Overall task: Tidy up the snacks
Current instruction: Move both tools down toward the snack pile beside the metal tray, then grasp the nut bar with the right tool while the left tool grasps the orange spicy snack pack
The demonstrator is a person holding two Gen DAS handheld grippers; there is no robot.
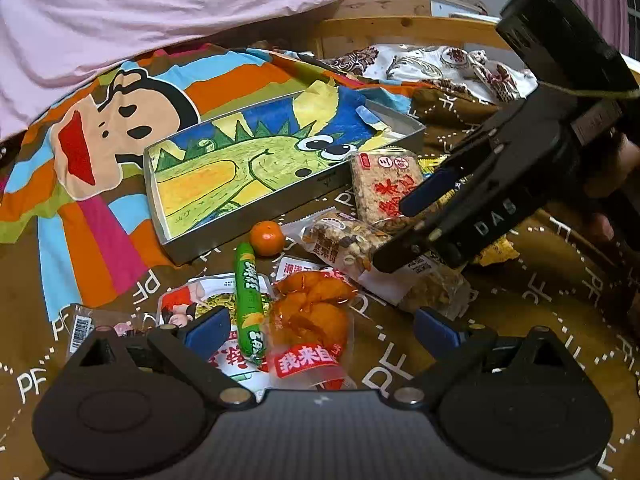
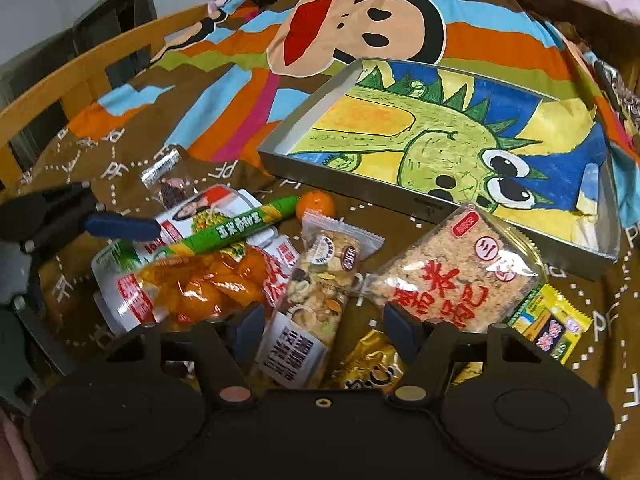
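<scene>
Brown cloth printed with white dotted lines and the letters "PF" covers the bed [image 2: 132, 152], and a broad cartoon monkey face [image 2: 360, 28] in red, tan and black sits among orange, blue, pink and green stripes at the far side. A pale pink sheet [image 1: 180, 4] is bunched beyond that. A light wooden bed rail [image 2: 80, 68] curves along one edge, with a grey wall and a dark opening behind it; in the left wrist view a floral cloth [image 1: 440, 64] lies by the rail and a striped curtain hangs in the far corner.

A shallow grey tray [image 2: 360, 192], lined with a crayon drawing of a green dinosaur, lies flat on the bed. Just in front of it the snacks are heaped: a small orange [image 2: 315, 205], a green sausage stick [image 2: 236, 228] lying across a white noodle packet [image 2: 120, 276], an orange pouch [image 2: 200, 284], a nut bar [image 2: 316, 292], a rice cake pack [image 2: 456, 276], a yellow packet [image 2: 556, 324] and a gold one [image 2: 372, 360].

The right hand-held gripper [image 2: 326, 330] has its jaws partly apart, straddling the near end of the nut bar without pressing it. The left hand-held gripper [image 1: 320, 330] stands wide apart over the orange pouch and sausage stick, gripping nothing.
</scene>
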